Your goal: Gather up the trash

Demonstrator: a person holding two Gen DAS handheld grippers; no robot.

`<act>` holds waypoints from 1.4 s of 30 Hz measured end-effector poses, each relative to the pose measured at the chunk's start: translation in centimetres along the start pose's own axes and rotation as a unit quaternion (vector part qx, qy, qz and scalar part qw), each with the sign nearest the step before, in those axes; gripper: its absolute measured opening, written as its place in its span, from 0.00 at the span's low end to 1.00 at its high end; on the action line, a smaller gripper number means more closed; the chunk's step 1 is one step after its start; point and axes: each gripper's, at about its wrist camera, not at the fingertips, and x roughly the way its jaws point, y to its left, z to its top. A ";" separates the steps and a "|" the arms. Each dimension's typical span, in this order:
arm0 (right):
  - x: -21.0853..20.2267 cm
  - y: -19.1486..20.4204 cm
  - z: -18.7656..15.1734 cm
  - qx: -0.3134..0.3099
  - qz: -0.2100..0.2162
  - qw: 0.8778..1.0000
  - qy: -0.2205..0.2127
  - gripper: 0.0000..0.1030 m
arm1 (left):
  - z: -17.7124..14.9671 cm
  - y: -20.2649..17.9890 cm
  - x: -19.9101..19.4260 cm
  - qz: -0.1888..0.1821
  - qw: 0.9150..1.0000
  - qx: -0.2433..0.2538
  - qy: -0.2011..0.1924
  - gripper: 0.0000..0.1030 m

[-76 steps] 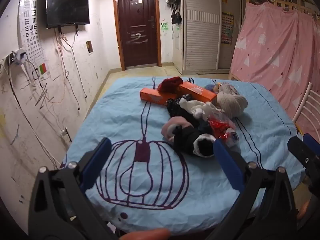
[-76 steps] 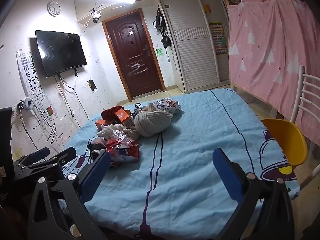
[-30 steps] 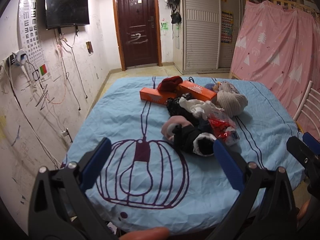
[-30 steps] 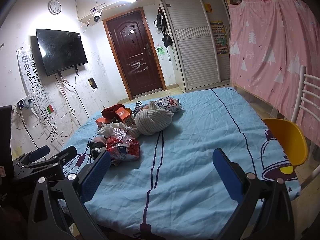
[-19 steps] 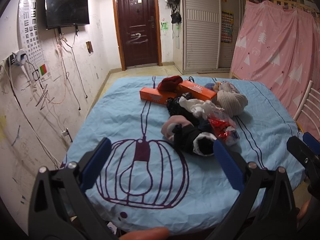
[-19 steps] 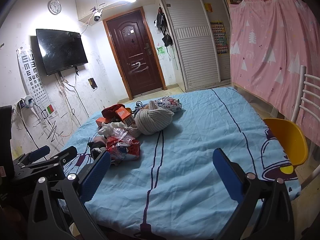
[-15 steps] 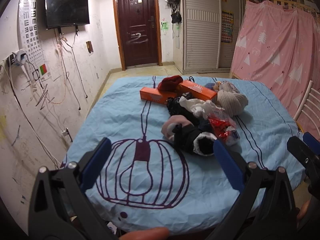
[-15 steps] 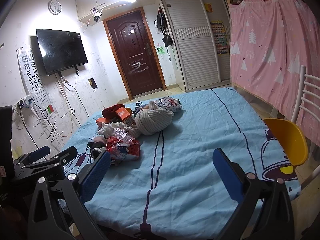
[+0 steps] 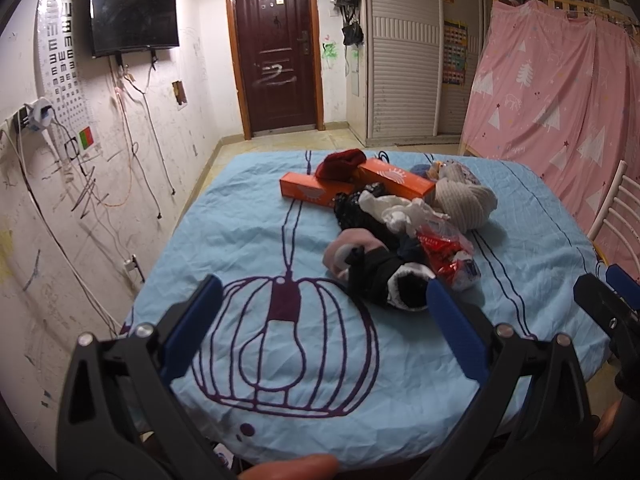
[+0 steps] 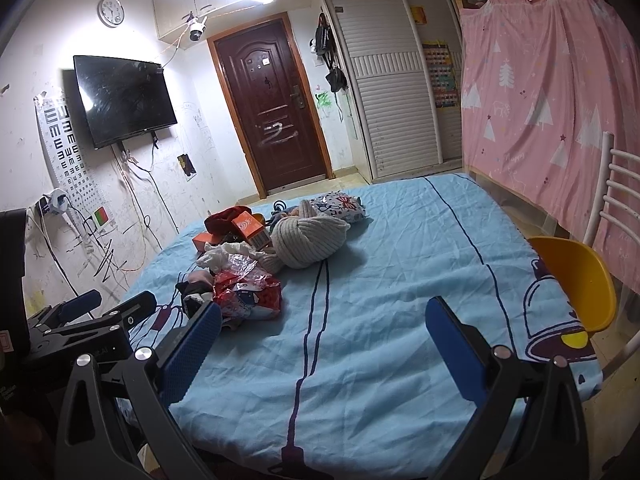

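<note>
Nothing shifted since the earlier frames: same pile, same poses, both tools parked at the near edge of the tabletop [image 9: 224,236] under its light blue cloth with the purple lamp drawing. Left gripper [image 9: 322,300] hovering low over that drawing, blue-padded fingers [image 9: 192,316] spread wide, nothing between them. Right gripper [image 10: 322,322] likewise held with its fingers [image 10: 452,344] wide apart and empty, above bare cloth well to the right of the clutter. Trash lying in the heap near the middle of the tabletop: one crinkled red wrapper [image 9: 448,250], at the heap's near right side, touching the dark clothing beside it; in the right wrist view, seen just ahead of the left finger pad [image 10: 248,292]. One crumpled white tissue or bag [image 9: 396,210] just behind the wrapper, draped over black fabric. Two orange boxes [image 9: 308,192] at the far end of the pile, set end to end at an angle, with one dark red cloth [image 9: 340,162] resting across both. One beige knit hat [image 9: 464,202] on the right of the heap, one patterned pouch [image 10: 340,206] just beyond it. One pink-and-black bundle of garments [image 9: 372,268] nearest the left gripper. One yellow chair [image 10: 572,284] at the right edge of the tabletop. One wall television [image 10: 124,98], one brown door [image 10: 276,120], one pink curtain [image 10: 552,92] at the back and sides.
</note>
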 end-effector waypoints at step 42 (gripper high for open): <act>12.8 3.5 2.3 -0.060 0.150 0.971 0.176 0.56 | 4.4 3.8 11.4 -0.163 0.964 -0.094 0.186 0.79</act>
